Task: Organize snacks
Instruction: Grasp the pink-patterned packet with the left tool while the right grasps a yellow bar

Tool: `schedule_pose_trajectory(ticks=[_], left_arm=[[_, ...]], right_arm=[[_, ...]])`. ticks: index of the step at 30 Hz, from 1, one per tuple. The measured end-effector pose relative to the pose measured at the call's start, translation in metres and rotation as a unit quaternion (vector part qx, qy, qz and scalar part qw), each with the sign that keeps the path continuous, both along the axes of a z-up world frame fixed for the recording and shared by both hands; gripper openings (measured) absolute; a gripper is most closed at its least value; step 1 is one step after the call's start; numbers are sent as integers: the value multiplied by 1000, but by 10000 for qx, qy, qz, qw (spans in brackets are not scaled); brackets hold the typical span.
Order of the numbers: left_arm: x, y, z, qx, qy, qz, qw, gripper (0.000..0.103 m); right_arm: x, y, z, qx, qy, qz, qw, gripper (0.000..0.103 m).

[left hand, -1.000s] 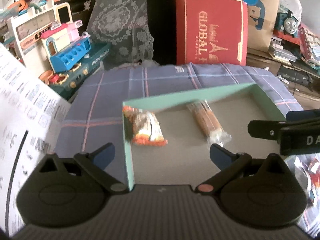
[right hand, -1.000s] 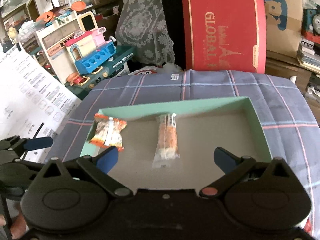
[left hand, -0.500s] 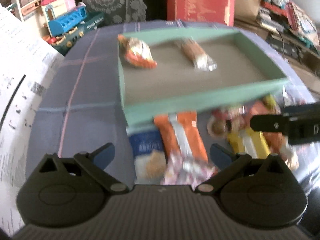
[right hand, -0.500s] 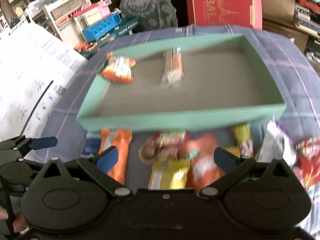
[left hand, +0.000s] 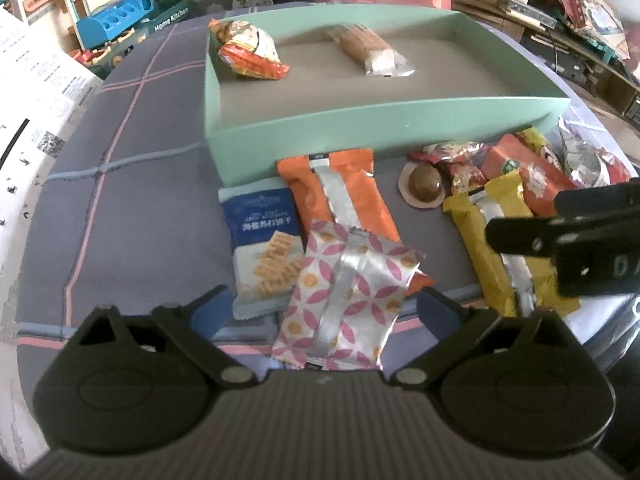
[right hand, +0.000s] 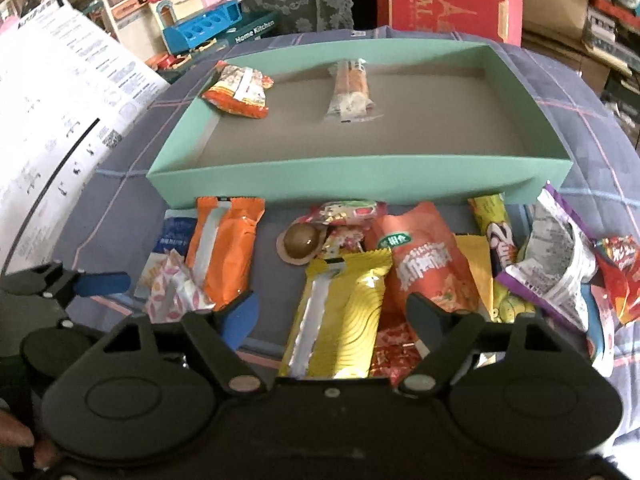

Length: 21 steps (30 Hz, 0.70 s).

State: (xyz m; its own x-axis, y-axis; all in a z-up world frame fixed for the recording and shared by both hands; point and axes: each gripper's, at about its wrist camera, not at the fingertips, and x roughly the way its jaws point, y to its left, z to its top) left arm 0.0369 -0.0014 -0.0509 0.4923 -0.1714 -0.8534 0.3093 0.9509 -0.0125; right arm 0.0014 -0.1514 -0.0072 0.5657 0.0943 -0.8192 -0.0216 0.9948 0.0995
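While spread wide, left tool straddles pink-patterned packet

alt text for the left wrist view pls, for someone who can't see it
The open left gripper hovers over a pink-patterned snack packet on a plaid cloth, beside a blue cracker packet and an orange wrapper. Behind them a green tray holds two snacks; the right gripper enters at right.
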Motion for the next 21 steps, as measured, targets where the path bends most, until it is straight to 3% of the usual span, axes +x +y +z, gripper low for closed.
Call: schedule_pose_trajectory(ticks=[5, 7, 9, 18, 21], left_arm=[[-1, 1, -2, -33, 7, 31, 10000, 87], [-2, 2, -2, -42, -35, 28, 10000, 81], [-3, 4, -1, -106, -55, -4, 9999, 57], [-7, 20, 1, -520, 62, 73, 9986, 54], [-8, 28, 1, -630, 99, 191, 9978, 54]], right_arm=[[4, 4, -11, -5, 190, 121, 9997, 62], [3, 5, -14, -40, 194, 117, 9997, 50], [4, 4, -14, -54, 171, 119, 9998, 47], [9, 2, -19, 194, 235, 118, 9995, 45], [9, 1, -16, 128, 257, 45, 9996, 51]])
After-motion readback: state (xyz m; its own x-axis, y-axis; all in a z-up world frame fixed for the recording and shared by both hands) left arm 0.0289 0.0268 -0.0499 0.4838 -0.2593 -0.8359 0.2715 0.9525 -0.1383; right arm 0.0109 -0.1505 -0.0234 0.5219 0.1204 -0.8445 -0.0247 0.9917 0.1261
